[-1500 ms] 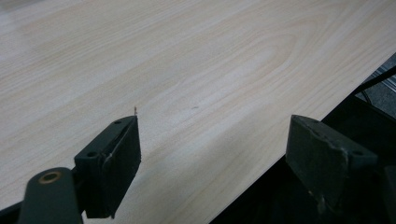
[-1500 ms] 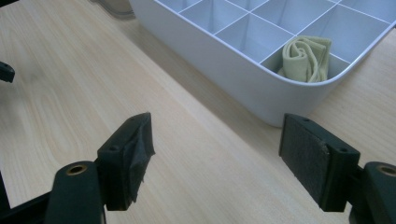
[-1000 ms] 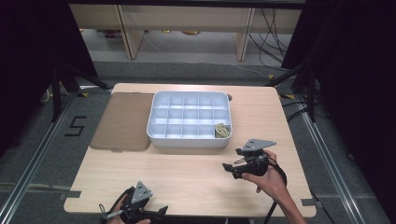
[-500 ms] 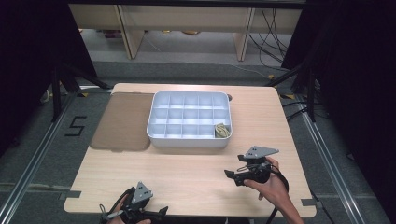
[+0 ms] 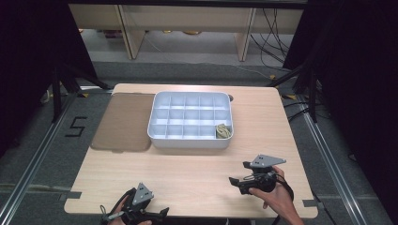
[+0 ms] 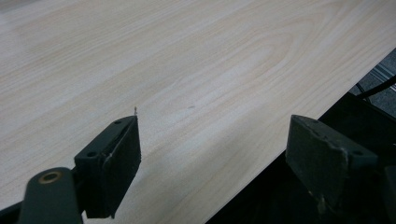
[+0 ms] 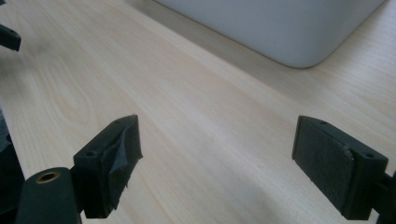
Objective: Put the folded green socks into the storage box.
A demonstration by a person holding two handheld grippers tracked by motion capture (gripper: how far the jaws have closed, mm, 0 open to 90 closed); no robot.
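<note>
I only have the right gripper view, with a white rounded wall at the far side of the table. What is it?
Observer: The high view shows it is a white tray divided into compartments.
Operator: Is there anything in it?
Observer: There is one beige coil in the near right compartment. The other compartments look empty.
Operator: Where is the left gripper?
Observer: The left gripper is low over the near edge of the table, with its jaws open and nothing between them.

Number "5" (image 5: 76,126) marked in black, on the floor (image 5: 37,154)
</note>
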